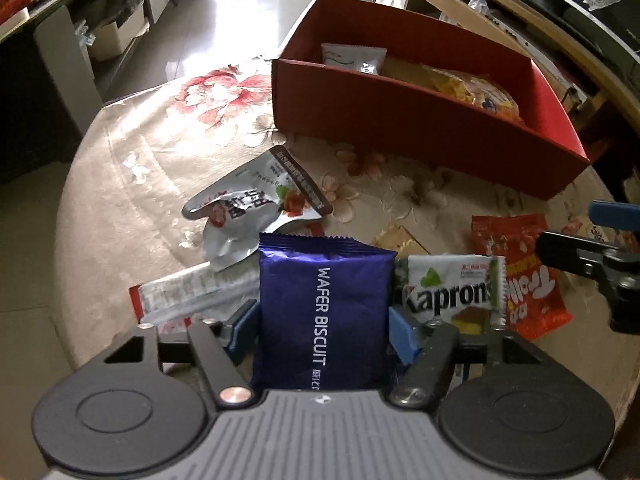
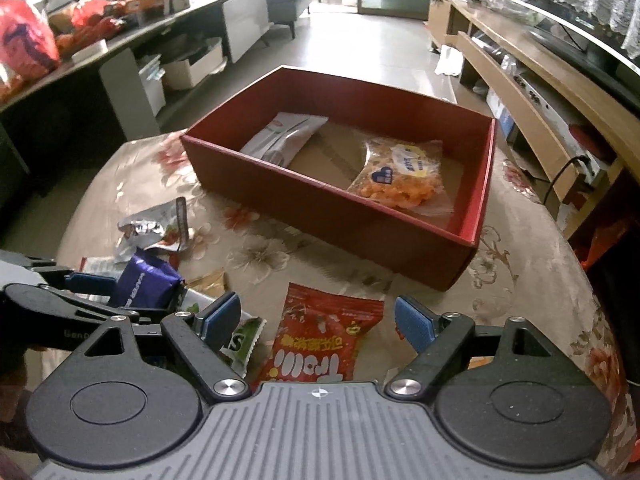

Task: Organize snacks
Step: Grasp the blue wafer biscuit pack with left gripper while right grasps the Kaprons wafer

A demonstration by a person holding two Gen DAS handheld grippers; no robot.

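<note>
I have the purple wafer biscuit pack [image 1: 324, 312], low in the centre of the left wrist view, clamped between the blue pads of my left hand-held gripper [image 1: 322, 330], so the step in hand is picking it up from the worktop [image 1: 132, 208]. Next I judge it must be lifted and carried to the red box [image 2: 400, 236] at upper right, clearing its near wall. My right hand-held gripper [image 2: 318, 322] hangs with jaws apart over the red Trolli gummy bag [image 2: 320, 340], gripping nothing.

"WAFER BISCUIT": purple packet [image 1: 324, 312]; "Kapron": white packet [image 1: 450, 294].
</note>
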